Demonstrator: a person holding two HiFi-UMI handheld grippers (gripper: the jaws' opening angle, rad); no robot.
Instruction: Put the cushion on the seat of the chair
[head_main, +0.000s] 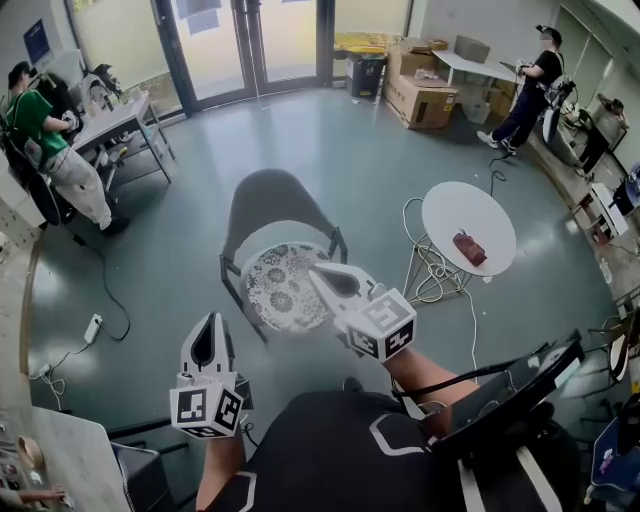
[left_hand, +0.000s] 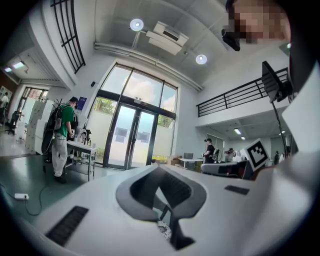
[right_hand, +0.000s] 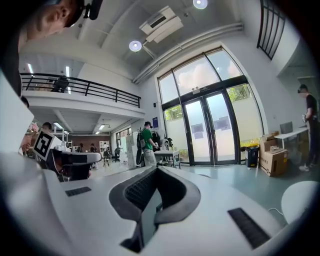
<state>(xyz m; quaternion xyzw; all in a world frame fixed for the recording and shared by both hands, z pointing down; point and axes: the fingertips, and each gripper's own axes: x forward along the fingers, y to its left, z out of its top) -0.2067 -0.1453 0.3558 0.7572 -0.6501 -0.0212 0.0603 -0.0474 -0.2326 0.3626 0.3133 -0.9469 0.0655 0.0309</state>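
A round cushion (head_main: 283, 286) with a black-and-white floral pattern lies on the seat of the grey chair (head_main: 272, 203), mid-floor in the head view. My right gripper (head_main: 316, 272) is shut with nothing in it, and its tip shows over the cushion's right edge. My left gripper (head_main: 209, 320) is nearer me, left of the chair and apart from the cushion, also shut and empty. In the left gripper view a speck of the cushion (left_hand: 163, 230) shows below the closed left gripper (left_hand: 159, 169). The right gripper (right_hand: 158, 170) points out level across the room.
A round white table (head_main: 440, 205) with a dark red object (head_main: 469, 248) stands right of the chair, with cables (head_main: 430, 272) on the floor beside it. A power strip (head_main: 92, 328) lies at the left. People work at a desk (head_main: 118, 118) far left and near cardboard boxes (head_main: 420, 98) at the back.
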